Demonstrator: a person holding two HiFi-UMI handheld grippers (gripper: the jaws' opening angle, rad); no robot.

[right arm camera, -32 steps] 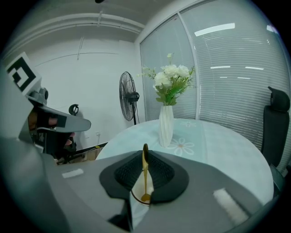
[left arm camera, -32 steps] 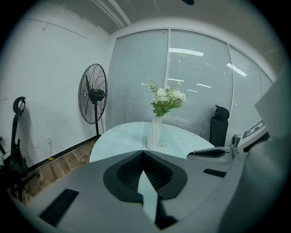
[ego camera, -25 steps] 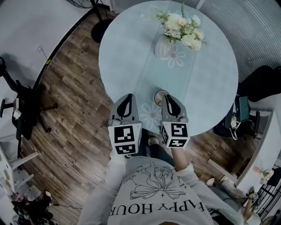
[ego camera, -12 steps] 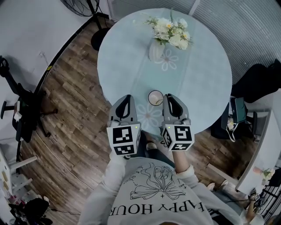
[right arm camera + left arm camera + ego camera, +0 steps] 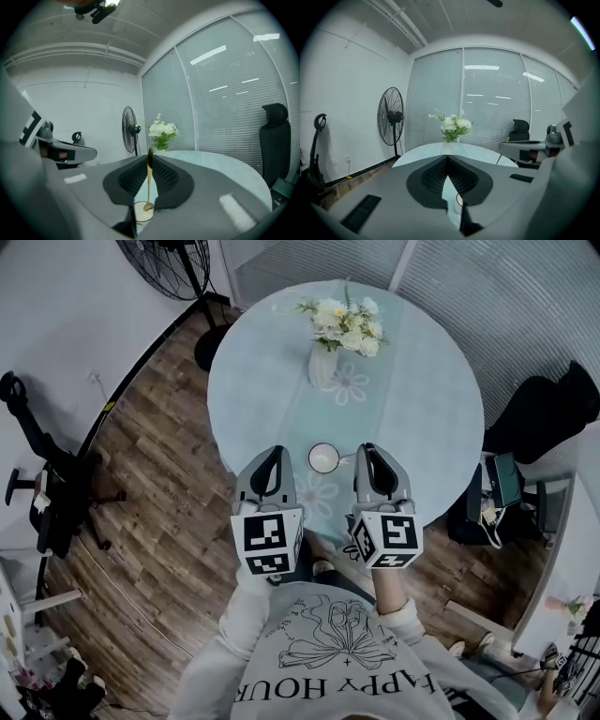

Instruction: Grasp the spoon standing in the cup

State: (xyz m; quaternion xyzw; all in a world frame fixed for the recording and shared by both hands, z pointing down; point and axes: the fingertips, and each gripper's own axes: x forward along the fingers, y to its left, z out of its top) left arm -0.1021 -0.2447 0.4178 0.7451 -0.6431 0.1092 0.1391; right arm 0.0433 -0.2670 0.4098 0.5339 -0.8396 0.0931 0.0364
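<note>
The right claw is pinching the spoon: its two dark pads are closed on the top of the thin handle. The spoon hangs straight down from the tips, bowl lowest. The bowl sits over the mouth of the white cup, and it cannot be told whether it has cleared the rim.

From the head view, the cup stands upright near the near edge of the round pale surface. It lies between the two claws, just beside the tips of the right claw and a little farther from the left claw. The spoon is too thin to make out from above.

The left claw has its pads pressed together at the tips with nothing between them (only the surface and a sliver of the cup show below them). It is held level with the right claw, to the left of the cup and apart from it.

At the far side of the surface stands a vase of white flowers on a lighter runner that reaches toward the cup. A standing fan is on the wood floor at the far left. A dark office chair sits to the right of the surface.
</note>
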